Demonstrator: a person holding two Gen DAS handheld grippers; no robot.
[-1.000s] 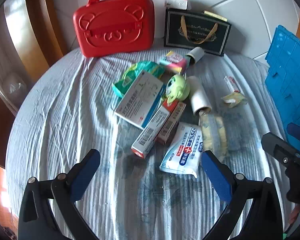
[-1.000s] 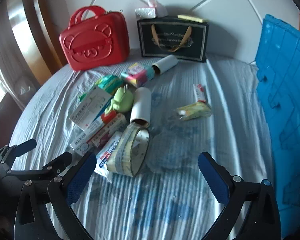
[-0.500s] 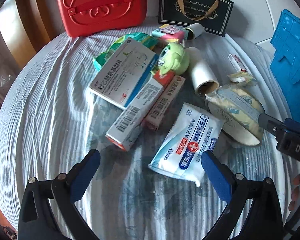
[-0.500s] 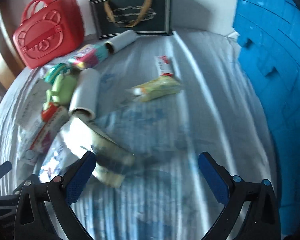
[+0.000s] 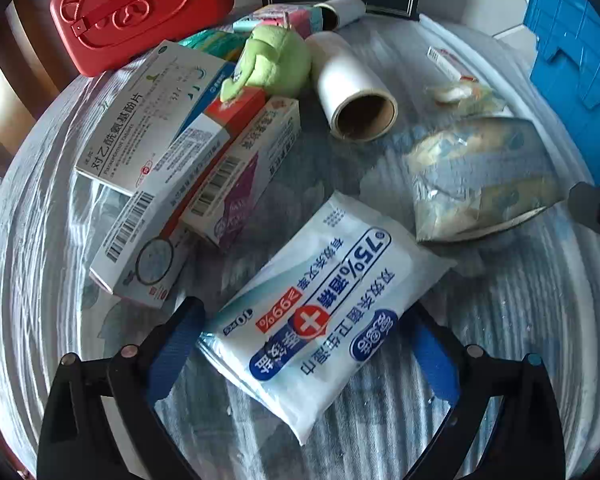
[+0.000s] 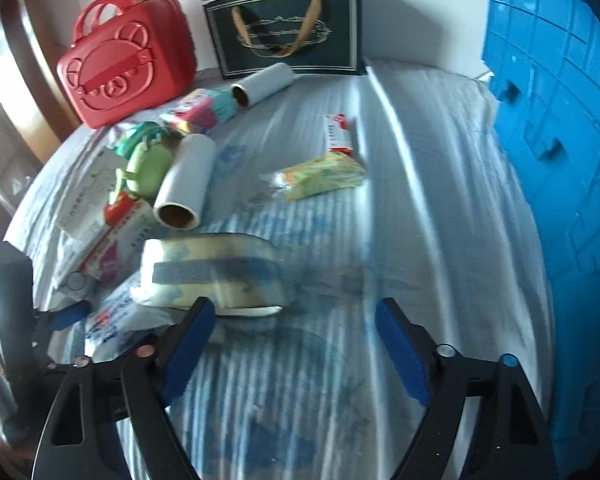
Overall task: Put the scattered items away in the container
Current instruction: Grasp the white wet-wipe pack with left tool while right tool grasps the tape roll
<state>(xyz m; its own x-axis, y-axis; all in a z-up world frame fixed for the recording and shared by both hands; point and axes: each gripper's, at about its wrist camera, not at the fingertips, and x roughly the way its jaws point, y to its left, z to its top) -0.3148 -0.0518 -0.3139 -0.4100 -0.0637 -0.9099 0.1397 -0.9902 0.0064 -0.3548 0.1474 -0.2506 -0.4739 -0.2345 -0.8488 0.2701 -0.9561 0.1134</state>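
My left gripper (image 5: 306,322) is open, its blue pads on either side of a white wet-wipes pack (image 5: 320,316) lying on the striped cloth. Beside it lie medicine boxes (image 5: 160,120), a green plush toy (image 5: 276,62), a white roll (image 5: 354,88) and a tape roll (image 5: 480,180). My right gripper (image 6: 296,320) is open and empty, its left pad close to the tape roll (image 6: 212,272). The blue crate (image 6: 560,160) stands at the right.
A red case (image 6: 128,68) and a black gift bag (image 6: 288,32) stand at the back against the wall. A yellow-green sachet (image 6: 324,178) and a small tube box (image 6: 336,134) lie mid-table. The left gripper shows at the right wrist view's left edge (image 6: 66,316).
My left gripper moved forward and down until the wipes pack sits between its pads. My right gripper swung toward the tape roll. Both stayed open.
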